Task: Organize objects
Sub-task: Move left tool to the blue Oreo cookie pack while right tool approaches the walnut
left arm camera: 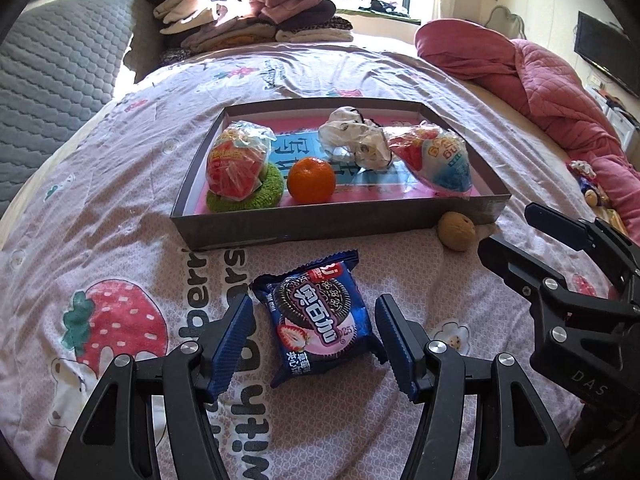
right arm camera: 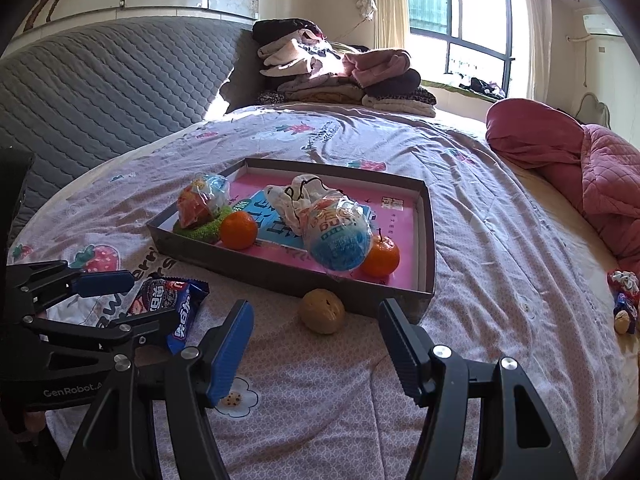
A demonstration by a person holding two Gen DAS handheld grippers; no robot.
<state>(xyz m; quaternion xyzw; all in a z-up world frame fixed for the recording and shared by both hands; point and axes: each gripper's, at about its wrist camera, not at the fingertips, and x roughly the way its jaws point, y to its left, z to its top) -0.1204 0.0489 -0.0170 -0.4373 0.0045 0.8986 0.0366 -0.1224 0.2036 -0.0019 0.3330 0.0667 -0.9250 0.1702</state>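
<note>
A blue cookie packet (left arm camera: 320,320) lies flat on the strawberry-print bedsheet. My left gripper (left arm camera: 314,344) is open, its blue pads either side of the packet without pressing it. A walnut (right arm camera: 323,311) rests on the sheet against the front wall of a dark grey tray (right arm camera: 260,268). Just short of the walnut my right gripper (right arm camera: 316,352) is open and holds nothing. In the left wrist view the walnut (left arm camera: 456,232) sits at the tray's (left arm camera: 280,232) right corner, close to the right gripper (left arm camera: 508,228). The left gripper (right arm camera: 132,304) shows over the packet (right arm camera: 176,312) in the right wrist view.
The tray holds two bagged snacks (left arm camera: 236,164) (left arm camera: 440,160), a green crocheted ring (left arm camera: 272,188), tangerines (left arm camera: 311,180) (right arm camera: 380,258) and a crumpled white bag (left arm camera: 352,136). Folded clothes (right arm camera: 340,76) are stacked at the bed's far end. A pink quilt (right arm camera: 600,176) lies right, small items (right arm camera: 624,300) beside it.
</note>
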